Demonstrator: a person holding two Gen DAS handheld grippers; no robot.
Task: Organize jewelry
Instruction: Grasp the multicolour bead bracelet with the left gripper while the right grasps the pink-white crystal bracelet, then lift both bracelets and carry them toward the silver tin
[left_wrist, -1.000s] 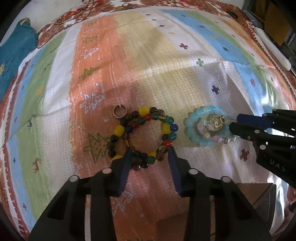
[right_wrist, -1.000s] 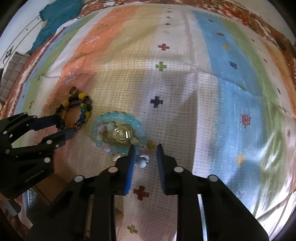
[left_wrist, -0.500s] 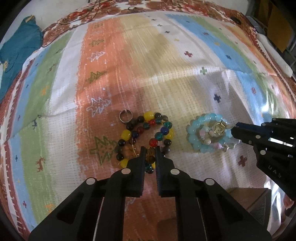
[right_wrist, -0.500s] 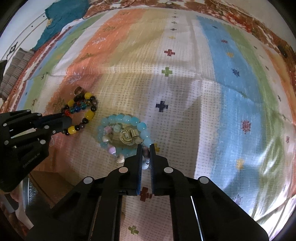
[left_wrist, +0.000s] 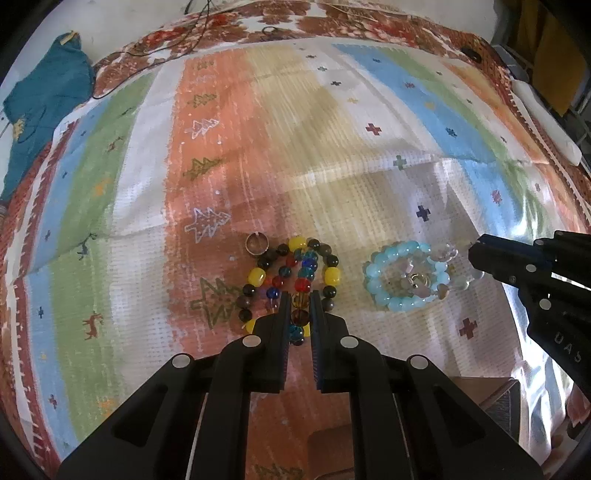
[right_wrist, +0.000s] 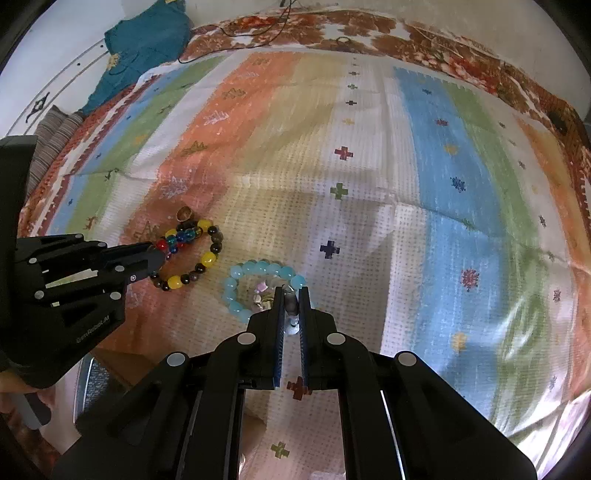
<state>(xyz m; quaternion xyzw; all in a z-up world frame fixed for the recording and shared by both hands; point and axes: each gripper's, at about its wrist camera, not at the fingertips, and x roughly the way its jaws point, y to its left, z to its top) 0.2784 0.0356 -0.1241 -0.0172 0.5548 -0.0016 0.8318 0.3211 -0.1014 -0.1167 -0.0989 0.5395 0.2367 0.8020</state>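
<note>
Striped woven cloth (left_wrist: 229, 122) in orange, green, blue and white across the whole surface, stitched with small crosses and tree shapes; teal garment (left_wrist: 40, 99) bunched at upper left of the left wrist view. Lower centre of that view: left gripper (left_wrist: 299, 295) pinched tight on the near arc of a multicoloured bead bracelet (left_wrist: 291, 273), an amber bead caught between the pads, jaws just drawn together onto it; rest of the loop of yellow, dark, red and blue beads lying on the orange stripe. Small metal ring (left_wrist: 257, 243) on the cloth just beside the bracelet's upper left edge. Right of centre: pale blue bead bracelet (left_wrist: 391, 273) circling a cluster of pinkish and clear beads with a gold charm (left_wrist: 419, 278). Right wrist view, lower centre: right gripper (right_wrist: 291, 291) clamped on a greyish bead of the strand at the blue loop's near right edge, jaws just closed onto it; whether the strand is clear of the cloth cannot be told. Both bracelets near each other, not touching.
</note>
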